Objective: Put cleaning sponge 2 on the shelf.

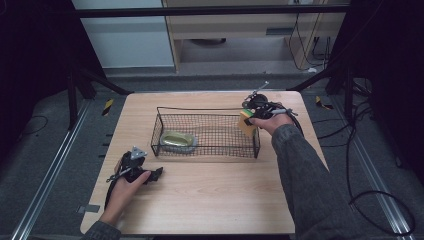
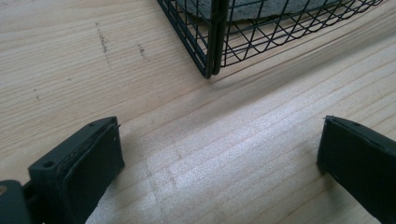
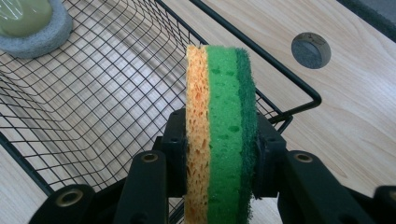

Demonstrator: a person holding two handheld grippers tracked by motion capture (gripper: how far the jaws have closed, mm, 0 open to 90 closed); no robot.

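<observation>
My right tongs (image 3: 219, 154) are clamped on the sponge (image 3: 220, 130), holding it on edge over the right end of the basket (image 1: 159, 125). A soap dish (image 1: 177, 139) sits inside at the basket's left end. My left tongs (image 2: 219, 158) rest wide open on the worktop (image 1: 210, 195), nothing between them, near the basket's corner.

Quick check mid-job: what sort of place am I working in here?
Likely a lab or test workspace, not a home: a plain wooden table stands among a dark metal frame, cables trail on the grey floor, and hazard-striped tape marks it.
</observation>
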